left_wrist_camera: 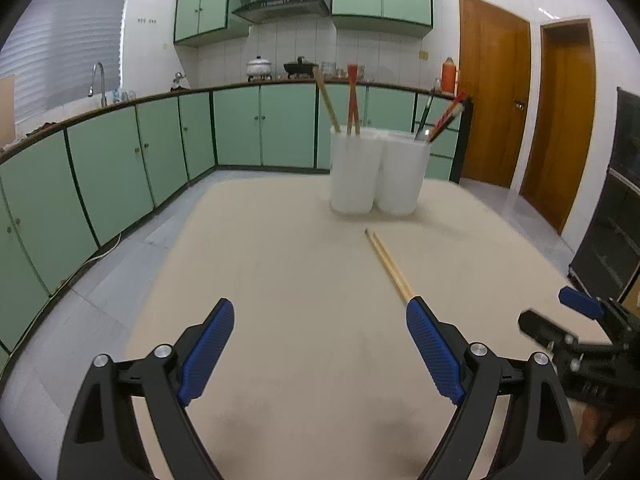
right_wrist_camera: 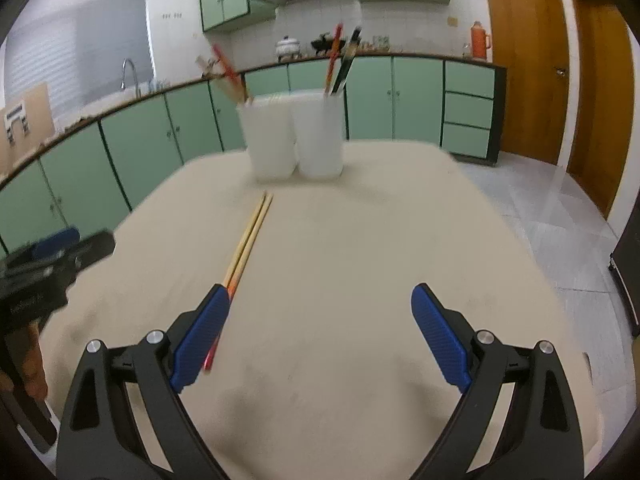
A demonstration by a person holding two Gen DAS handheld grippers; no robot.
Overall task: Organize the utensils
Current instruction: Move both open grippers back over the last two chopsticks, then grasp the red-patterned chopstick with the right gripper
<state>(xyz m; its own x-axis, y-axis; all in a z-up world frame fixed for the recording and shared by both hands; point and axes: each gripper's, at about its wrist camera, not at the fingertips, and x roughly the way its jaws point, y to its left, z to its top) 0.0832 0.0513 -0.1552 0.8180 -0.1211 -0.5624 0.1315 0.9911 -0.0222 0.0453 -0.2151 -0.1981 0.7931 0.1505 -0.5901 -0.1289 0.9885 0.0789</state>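
Note:
A pair of pale wooden chopsticks [left_wrist_camera: 387, 263] with reddish near ends lies on the beige table, also seen in the right wrist view as chopsticks [right_wrist_camera: 250, 236]. Behind them stand two white cups: the left cup [left_wrist_camera: 352, 170] [right_wrist_camera: 267, 140] and the right cup [left_wrist_camera: 402, 174] [right_wrist_camera: 320, 136], each holding several chopsticks. My left gripper [left_wrist_camera: 320, 312] is open above the table, nothing between its blue pads, the chopsticks running under its right finger. My right gripper [right_wrist_camera: 320, 304] is open too, with the chopsticks' near ends beside and under its left finger.
The beige table [left_wrist_camera: 280, 280] fills the foreground. Green cabinets [left_wrist_camera: 120, 168] line the far walls under a counter with pots. Wooden doors [left_wrist_camera: 496, 92] stand to the right. The right gripper [left_wrist_camera: 576, 320] shows at the left view's right edge.

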